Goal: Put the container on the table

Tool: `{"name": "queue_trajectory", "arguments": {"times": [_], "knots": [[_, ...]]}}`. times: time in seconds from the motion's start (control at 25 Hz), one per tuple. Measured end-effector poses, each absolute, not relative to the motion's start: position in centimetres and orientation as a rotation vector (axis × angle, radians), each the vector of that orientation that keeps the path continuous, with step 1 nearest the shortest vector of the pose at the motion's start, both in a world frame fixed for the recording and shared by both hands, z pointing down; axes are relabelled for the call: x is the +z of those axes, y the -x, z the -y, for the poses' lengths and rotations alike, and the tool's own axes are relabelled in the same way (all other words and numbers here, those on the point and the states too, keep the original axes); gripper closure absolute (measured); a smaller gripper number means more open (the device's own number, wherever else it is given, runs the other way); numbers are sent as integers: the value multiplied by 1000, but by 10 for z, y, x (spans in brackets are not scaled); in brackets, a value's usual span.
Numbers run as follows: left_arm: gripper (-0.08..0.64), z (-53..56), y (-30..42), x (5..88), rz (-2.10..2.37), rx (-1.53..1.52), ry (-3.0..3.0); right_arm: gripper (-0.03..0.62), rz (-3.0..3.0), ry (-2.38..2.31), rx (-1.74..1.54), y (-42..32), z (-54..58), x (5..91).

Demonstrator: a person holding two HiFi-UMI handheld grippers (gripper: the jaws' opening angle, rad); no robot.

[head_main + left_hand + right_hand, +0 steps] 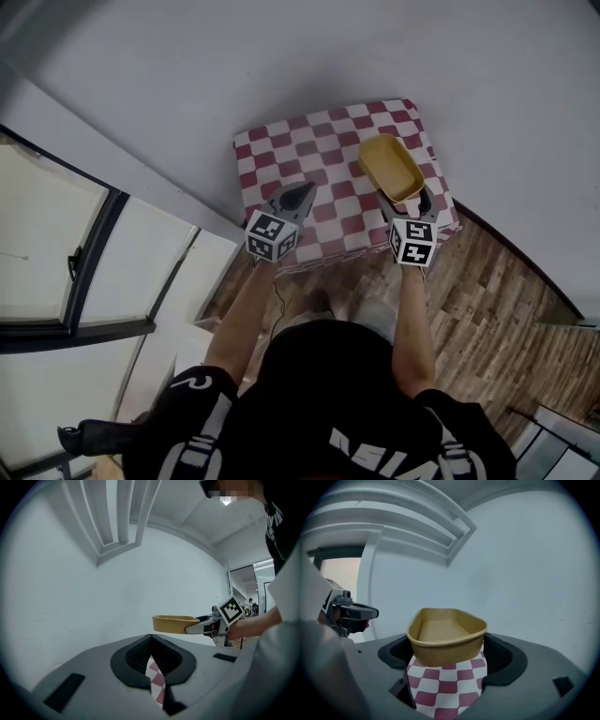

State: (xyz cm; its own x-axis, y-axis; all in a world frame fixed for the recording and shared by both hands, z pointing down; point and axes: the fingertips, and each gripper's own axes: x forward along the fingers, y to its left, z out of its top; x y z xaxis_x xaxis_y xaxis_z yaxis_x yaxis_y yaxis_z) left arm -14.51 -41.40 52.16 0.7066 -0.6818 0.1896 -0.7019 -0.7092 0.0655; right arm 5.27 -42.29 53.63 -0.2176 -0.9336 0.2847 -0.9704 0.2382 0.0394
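A tan, oblong, empty container (pixel 390 167) hangs over the right side of a small table with a red-and-white checkered cloth (pixel 309 159). My right gripper (pixel 410 200) is shut on its near end. In the right gripper view the container (pixel 446 637) sits between the jaws with the cloth (pixel 445 688) below it. In the left gripper view the container (pixel 174 623) is level, in the air, held by the right gripper (pixel 211 625). My left gripper (pixel 298 195) is shut and empty over the table's front left; only a narrow slit of cloth shows between its jaws (pixel 152 663).
The table stands against a white wall (pixel 328 56). Wooden floor (pixel 506 281) lies to the right and in front. Glass panels with dark frames (pixel 84 253) stand at the left. The left gripper (pixel 347 613) shows at the left edge of the right gripper view.
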Motion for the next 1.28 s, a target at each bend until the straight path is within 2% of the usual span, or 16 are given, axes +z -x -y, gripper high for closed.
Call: {"name": "queue_trajectory", "arguments": {"times": [0.32, 0.76, 1.28], "knots": [[535, 434, 126, 521, 1248, 208, -2718, 117, 2319, -1691, 212, -78, 454, 546], [535, 448, 48, 516, 1391, 165, -2638, 117, 2414, -1533, 185, -148, 496, 539], [535, 457, 6, 520, 1468, 130, -2592, 117, 2456, -1449, 131, -184, 519, 536]]}}
